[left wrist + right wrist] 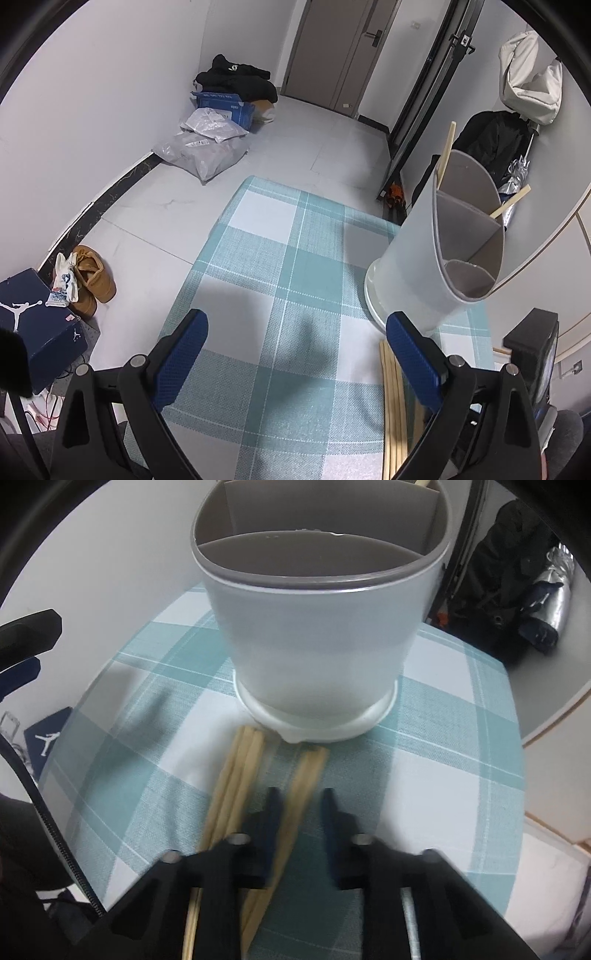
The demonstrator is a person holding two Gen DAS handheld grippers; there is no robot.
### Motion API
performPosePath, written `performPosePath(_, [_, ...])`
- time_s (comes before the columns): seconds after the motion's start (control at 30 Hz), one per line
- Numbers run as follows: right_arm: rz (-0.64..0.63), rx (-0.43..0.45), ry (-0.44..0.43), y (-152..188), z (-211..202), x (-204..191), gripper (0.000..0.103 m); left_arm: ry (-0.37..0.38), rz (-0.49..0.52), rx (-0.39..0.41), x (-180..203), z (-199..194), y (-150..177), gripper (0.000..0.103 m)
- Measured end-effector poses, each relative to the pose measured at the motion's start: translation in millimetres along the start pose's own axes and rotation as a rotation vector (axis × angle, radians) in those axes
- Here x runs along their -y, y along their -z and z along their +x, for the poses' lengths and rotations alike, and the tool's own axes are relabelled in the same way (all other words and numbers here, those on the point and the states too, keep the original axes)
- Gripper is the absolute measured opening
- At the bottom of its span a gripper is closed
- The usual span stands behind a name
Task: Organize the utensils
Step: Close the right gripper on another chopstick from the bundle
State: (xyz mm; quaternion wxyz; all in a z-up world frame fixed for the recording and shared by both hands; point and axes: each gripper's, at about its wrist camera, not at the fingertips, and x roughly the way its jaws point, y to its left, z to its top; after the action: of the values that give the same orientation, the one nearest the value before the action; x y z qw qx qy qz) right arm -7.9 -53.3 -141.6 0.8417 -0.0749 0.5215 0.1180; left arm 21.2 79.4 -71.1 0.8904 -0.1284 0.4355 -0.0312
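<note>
The holder (314,627), a pale grey tub with a darker divided inside, stands upright on its white base on the checked cloth (443,746) that covers the counter. Two chopsticks (447,149) stand in its far compartments, leaning out over the rim; the near compartment shows no utensil.

Just in front of the holder's base lie the loose chopsticks (236,775), in two bunches with their far ends near the base, the left bunch nearly touching it.

The right tongs (298,801) are low over the cloth in front of the holder, partly open, their fingers astride the right bunch (308,771). The picture is blurred there, so whether the pads touch the sticks cannot be told; they do not look closed on them.

The left tongs (295,354) hang wide open to the left of the holder, holding nothing, with bare cloth between the blue pads (181,365). The right pad stands just beside the holder's base, above the loose chopsticks.

Left of the holder, beyond the counter's edge, shoes (90,280) and a dark box (40,328) sit on the floor.
</note>
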Motion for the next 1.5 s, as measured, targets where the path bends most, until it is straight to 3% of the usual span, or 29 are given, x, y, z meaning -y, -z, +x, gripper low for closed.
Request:
performPosePath(0.23, [-0.025, 0.000, -0.007, 10, -5, -8, 0.007, 0.006, -0.030, -0.011, -4, 1, 0, 0.096])
performPosePath(0.43, [0.015, -0.010, -0.074, 24, -16, 9, 0.009, 0.015, -0.040, -0.012, -6, -1, 1, 0.096])
performPosePath(0.8, [0.060, 0.025, -0.077, 19, -19, 26, 0.010, 0.028, -0.044, -0.004, -5, -5, 1, 0.096])
performPosePath(1.03, [0.039, -0.007, -0.019, 21, -15, 22, 0.011, 0.028, -0.053, -0.009, -7, -6, 0, 0.096])
performPosePath(1.2, [-0.051, -0.015, 0.044, 13, -11, 12, 0.011, 0.027, -0.056, -0.018, -7, -4, -1, 0.096])
performPosePath(1.5, [-0.124, -0.060, 0.035, -4, -1, 8, 0.011, 0.005, -0.016, -0.046, -5, 4, 5, 0.096])
